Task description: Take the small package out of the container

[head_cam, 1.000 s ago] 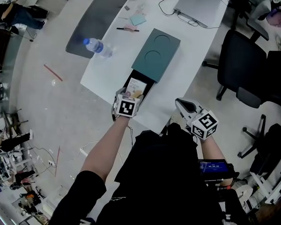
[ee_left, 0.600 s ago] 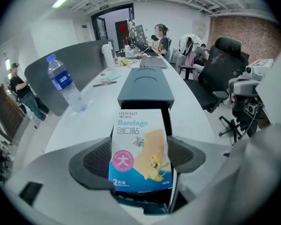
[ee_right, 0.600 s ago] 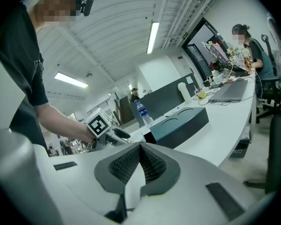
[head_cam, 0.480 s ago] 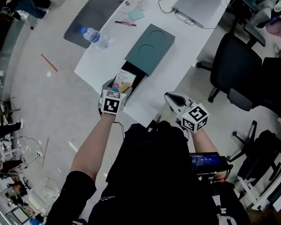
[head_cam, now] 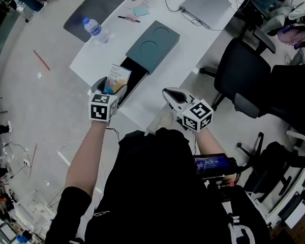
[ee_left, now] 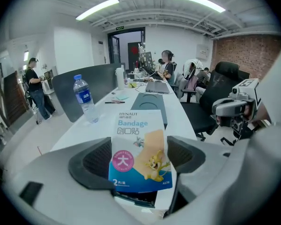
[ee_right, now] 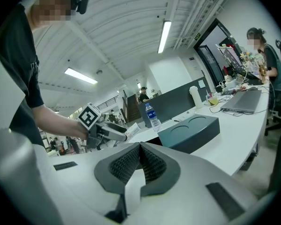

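The small package, a flat bandage box with a cartoon on its front, stands upright between the jaws of the left hand-held gripper, which are closed on its two sides. In the head view the package is held over the near end of the container's black drawer, at the edge of the white bench, and is lifted clear of it. There is one container, a teal box with two round hollows pressed into its top. Its drawer is pulled out toward the person, and the drawer looks dark inside, with no contents to be made out. The right hand-held gripper has its jaws pressed together with nothing between them, and it hangs off the bench edge, well apart from the container. One water bottle lies on the far left part of the bench, and one closed laptop sits at the far end. One black office chair stands on the floor to the right.
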`<act>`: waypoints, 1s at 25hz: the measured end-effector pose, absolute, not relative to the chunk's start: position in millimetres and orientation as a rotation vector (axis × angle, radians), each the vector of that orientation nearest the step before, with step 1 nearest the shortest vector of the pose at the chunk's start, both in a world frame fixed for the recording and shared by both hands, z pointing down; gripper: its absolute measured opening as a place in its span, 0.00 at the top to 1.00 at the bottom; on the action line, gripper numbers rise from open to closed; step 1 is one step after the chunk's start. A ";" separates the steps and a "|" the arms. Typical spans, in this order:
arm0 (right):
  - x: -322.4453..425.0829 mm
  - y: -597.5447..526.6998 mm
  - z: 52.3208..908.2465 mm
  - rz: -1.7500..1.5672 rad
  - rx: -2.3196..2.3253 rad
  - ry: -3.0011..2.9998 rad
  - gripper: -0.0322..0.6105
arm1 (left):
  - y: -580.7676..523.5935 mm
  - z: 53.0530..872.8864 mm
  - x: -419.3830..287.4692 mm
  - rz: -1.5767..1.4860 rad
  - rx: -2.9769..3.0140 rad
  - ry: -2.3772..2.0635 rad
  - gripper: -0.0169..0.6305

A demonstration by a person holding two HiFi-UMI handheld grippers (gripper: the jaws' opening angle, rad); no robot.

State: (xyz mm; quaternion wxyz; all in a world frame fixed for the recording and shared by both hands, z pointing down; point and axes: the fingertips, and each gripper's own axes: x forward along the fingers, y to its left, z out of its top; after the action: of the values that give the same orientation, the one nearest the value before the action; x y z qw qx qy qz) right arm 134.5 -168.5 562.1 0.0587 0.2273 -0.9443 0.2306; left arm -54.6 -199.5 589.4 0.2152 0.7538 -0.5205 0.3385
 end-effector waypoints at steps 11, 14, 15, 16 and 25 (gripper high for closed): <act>108.1 -139.3 554.4 0.643 0.699 -2.842 0.91 | -160.8 547.2 -74.3 0.709 2.177 -1.516 0.39; 99.9 -130.5 548.7 0.626 0.700 -2.845 0.91 | -146.1 534.3 -82.8 0.654 2.193 -1.535 0.39; 97.2 -127.9 547.1 0.622 0.703 -2.846 0.91 | -141.1 531.2 -85.8 0.643 2.198 -1.538 0.39; 94.4 -125.2 545.4 0.619 0.704 -2.848 0.91 | -136.0 528.7 -89.0 0.634 2.203 -1.541 0.39; 69.1 -108.9 532.0 0.589 0.688 -2.871 0.91 | -100.1 517.1 -126.6 0.563 2.199 -1.588 0.39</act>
State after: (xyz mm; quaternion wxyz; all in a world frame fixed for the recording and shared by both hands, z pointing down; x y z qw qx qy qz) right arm 69.1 -108.9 532.0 0.0657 0.2279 -0.9517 0.1952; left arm -126.6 -100.1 517.1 0.1848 0.7801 -0.5634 0.1997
